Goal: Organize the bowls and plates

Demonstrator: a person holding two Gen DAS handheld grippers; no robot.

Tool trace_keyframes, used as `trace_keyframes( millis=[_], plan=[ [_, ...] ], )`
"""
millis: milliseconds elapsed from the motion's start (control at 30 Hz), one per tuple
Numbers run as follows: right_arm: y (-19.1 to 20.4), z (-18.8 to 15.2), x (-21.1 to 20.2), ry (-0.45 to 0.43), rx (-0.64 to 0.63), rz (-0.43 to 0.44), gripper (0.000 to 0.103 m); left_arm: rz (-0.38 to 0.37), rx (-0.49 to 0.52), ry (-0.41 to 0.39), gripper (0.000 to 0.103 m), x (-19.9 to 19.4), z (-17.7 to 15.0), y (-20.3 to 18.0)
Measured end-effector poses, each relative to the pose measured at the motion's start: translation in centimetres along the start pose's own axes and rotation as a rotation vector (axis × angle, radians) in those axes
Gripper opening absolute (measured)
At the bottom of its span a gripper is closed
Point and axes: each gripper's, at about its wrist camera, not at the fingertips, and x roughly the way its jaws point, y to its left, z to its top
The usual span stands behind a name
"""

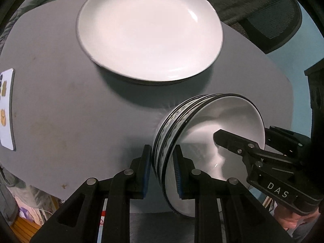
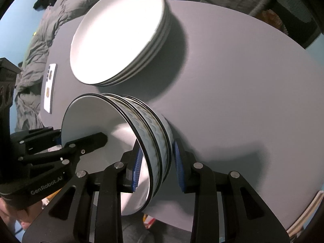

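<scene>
A stack of white bowls [image 1: 212, 117] with blue wave bands and black rims hangs over the grey table [image 1: 70, 111], below the plates in the picture. My left gripper [image 1: 162, 172] is shut on one side of the stack's rim, one pad inside and one outside. My right gripper [image 2: 159, 168] is shut on the opposite side of the bowls [image 2: 91, 117] in the same way. Each gripper shows in the other's view: the right gripper [image 1: 243, 133] and the left gripper [image 2: 79, 134]. A stack of large white plates [image 1: 149, 30] stands on the table beyond the bowls.
A white phone [image 1: 7, 109] lies near the table's left edge. A dark mesh chair [image 1: 273, 20] stands past the far right edge, and grey bedding [image 2: 40, 40] lies beyond the left. Bare table surface [image 2: 243, 81] stretches to the right of the plates [image 2: 119, 34].
</scene>
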Motion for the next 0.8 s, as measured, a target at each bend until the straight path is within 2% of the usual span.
trace_keyframes(
  millis=[233, 467, 700, 800],
  plan=[
    [1.8, -0.4, 0.3, 0.001, -0.017, -0.033, 0.031, -0.015, 0.008, -0.014, 0.021, 0.4, -0.3, 0.5],
    [1.9, -0.7, 0.1, 0.007, -0.002, -0.085, 0.032, 0.018, 0.088, -0.015, 0.021, 1.3, 0.4, -1.5],
    [1.5, -1.6, 0.0, 0.013, 0.063, -0.063, 0.033, 0.041, 0.138, -0.014, 0.032, 1.5, 0.3, -1.6],
    [1.3, -1.7, -0.1, 0.008, 0.084, -0.061, 0.033, 0.046, 0.157, -0.017, 0.034, 1.4, 0.1, -1.5]
  ],
)
